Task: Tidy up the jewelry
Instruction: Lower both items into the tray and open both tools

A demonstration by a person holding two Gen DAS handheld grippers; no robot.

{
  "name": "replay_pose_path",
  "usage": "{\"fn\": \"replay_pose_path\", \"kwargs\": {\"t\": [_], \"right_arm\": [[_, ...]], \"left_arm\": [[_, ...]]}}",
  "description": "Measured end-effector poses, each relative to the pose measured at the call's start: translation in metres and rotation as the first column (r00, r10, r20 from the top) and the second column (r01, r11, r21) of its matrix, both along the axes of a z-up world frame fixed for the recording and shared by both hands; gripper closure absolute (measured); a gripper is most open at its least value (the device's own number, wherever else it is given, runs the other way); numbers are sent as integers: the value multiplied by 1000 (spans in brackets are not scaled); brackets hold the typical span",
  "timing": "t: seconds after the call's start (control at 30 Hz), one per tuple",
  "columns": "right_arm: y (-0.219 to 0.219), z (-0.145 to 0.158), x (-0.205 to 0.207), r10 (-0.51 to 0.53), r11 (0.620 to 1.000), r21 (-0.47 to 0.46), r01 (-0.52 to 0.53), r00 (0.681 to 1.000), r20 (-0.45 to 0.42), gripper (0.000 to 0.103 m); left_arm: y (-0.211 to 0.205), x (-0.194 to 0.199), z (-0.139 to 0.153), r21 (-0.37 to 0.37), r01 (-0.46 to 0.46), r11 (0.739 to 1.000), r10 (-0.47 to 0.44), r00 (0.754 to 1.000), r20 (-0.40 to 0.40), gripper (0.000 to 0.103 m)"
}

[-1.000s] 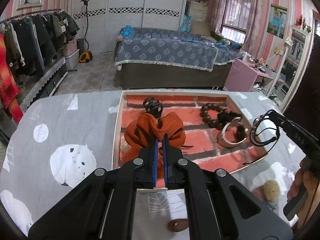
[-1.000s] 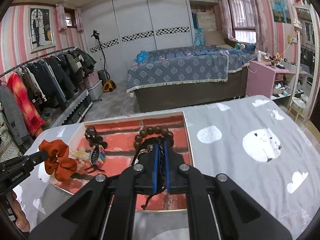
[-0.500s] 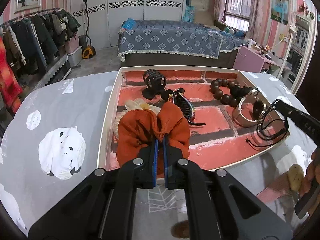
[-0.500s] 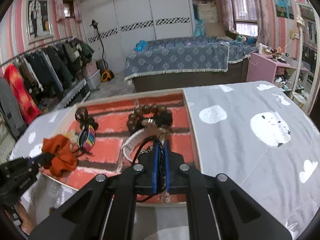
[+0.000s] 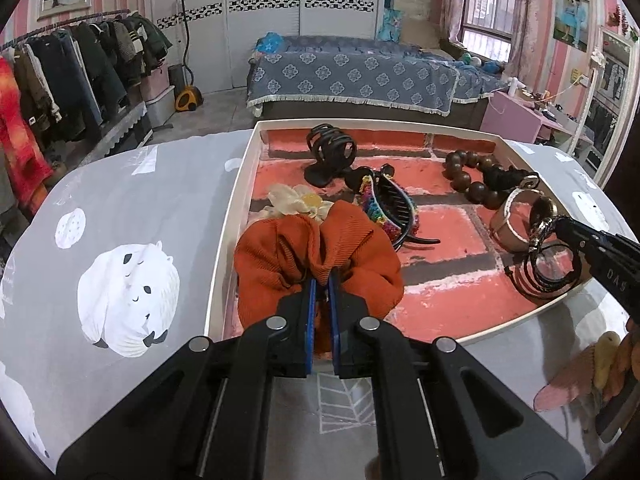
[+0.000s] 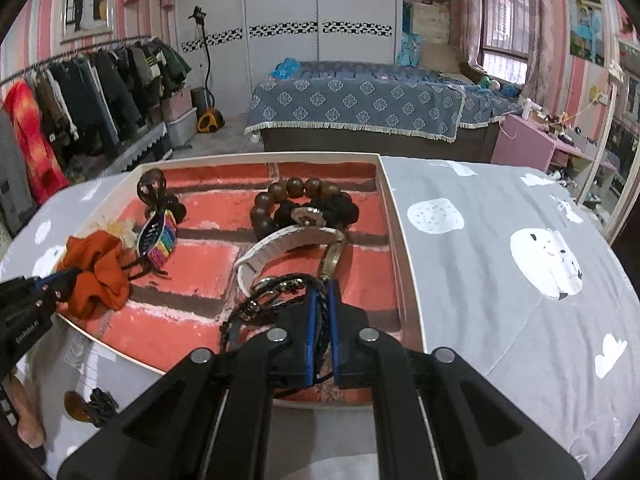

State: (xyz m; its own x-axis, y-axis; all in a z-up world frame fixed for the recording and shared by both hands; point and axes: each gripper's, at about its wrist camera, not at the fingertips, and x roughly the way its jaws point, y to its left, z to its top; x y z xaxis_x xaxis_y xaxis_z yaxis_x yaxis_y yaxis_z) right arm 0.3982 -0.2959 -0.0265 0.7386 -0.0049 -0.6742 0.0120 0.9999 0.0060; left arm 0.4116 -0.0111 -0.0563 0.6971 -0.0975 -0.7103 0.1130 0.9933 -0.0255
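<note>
A white-rimmed tray (image 5: 236, 200) with a red brick-print floor lies on the table. My left gripper (image 5: 322, 280) is shut on an orange scrunchie (image 5: 280, 256), which sits low over the tray's near left corner. In the right wrist view the same scrunchie (image 6: 96, 276) and left gripper (image 6: 60, 280) show at the left. My right gripper (image 6: 322, 288) is shut on a black cord bracelet (image 6: 272, 296) with a metal clasp, low over the tray's near right part (image 6: 400, 232). The left wrist view shows that bracelet (image 5: 548, 276) hanging from the right gripper (image 5: 560, 226).
In the tray lie a wooden bead bracelet (image 5: 464, 178), a white-strapped watch (image 5: 508, 220), a black claw clip (image 5: 330, 152), a rainbow hair clip (image 5: 384, 204) and a cream flower tie (image 5: 296, 202). A small brown clip (image 6: 86, 404) lies on the grey bear-print cloth (image 5: 120, 240) before the tray.
Both grippers have sunk towards the tray with what they hold. The scrunchie has come down into the near left corner, the cord bracelet down over the near right part.
</note>
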Motion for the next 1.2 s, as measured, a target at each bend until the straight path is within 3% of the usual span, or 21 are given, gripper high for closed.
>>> {"fn": "replay_pose_path", "kwargs": {"t": [0.13, 0.57, 0.77, 0.9, 0.97, 1.0, 1.03, 1.07, 1.13, 1.2], "right_arm": [[8, -3, 1, 19, 999, -37, -20, 1000, -19, 97], [9, -10, 2, 32, 999, -28, -34, 997, -68, 96], [6, -7, 1, 36, 999, -2, -37, 996, -76, 95], [-1, -4, -1, 36, 998, 46, -33, 996, -77, 95], [-7, 1, -4, 33, 996, 79, -27, 997, -74, 81], [-10, 3, -5, 30, 996, 87, -24, 997, -68, 63], [-12, 5, -8, 29, 995, 93, -23, 998, -58, 56], [-14, 8, -11, 29, 995, 92, -25, 998, -51, 56], [-18, 14, -17, 29, 996, 82, -26, 999, -42, 54], [-24, 20, -21, 24, 996, 82, -22, 999, -32, 50]], "left_arm": [[-1, 2, -4, 7, -1, 1000, 1, 1000, -7, 97], [1, 5, -7, 0, -11, 1000, 11, 1000, -19, 96], [2, 4, -6, -8, -13, 1000, 13, 1000, -19, 89], [2, 3, -3, -12, -19, 1000, 19, 1000, -17, 78], [-1, 0, 0, 3, -23, 1000, 23, 1000, -10, 73], [-2, -1, 2, 10, -26, 1000, 26, 1000, -6, 70], [-3, -3, 4, 13, -28, 1000, 28, 1000, -3, 64], [-3, -5, 6, 15, -30, 999, 30, 1000, 1, 61], [-4, -9, 12, 25, -44, 999, 44, 999, 16, 41], [-3, -15, 18, 19, -53, 998, 52, 998, 33, 35]]}}
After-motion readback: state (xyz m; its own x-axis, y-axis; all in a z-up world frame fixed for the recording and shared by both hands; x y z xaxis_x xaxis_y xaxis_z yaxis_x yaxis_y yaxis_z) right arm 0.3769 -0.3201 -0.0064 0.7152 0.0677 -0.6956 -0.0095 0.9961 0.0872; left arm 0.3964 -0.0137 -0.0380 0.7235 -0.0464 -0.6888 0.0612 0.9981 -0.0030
